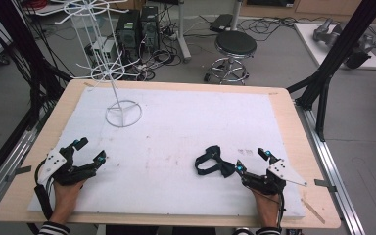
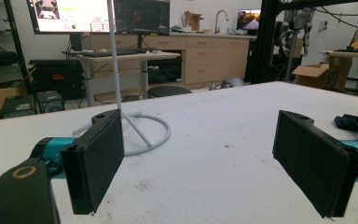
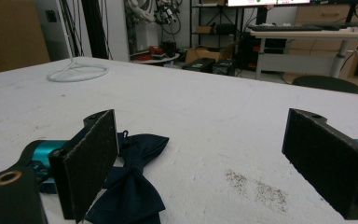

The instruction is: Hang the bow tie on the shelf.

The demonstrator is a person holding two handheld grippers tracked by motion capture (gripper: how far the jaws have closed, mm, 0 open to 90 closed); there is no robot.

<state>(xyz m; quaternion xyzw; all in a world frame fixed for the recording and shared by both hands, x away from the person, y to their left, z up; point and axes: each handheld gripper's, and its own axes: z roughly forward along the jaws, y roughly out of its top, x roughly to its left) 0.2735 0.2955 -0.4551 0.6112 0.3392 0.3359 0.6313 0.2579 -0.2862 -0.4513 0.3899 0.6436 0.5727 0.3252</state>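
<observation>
Your right tongs (image 1: 252, 161) gape wide, empty, just right of the bow tie (image 1: 210, 162) lying on the near tabletop (image 1: 186, 127). Left tongs (image 1: 89, 151) equally wide, empty. Tie ungrasped; rack (image 1: 108, 58) at far left, bare.

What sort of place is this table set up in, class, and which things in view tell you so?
Probably a robotics lab or workshop: computer towers and tangled cables on the floor, black frame struts around the table, and monitors over desks. Both hand-held grippers rest open beside a bow tie.
</observation>
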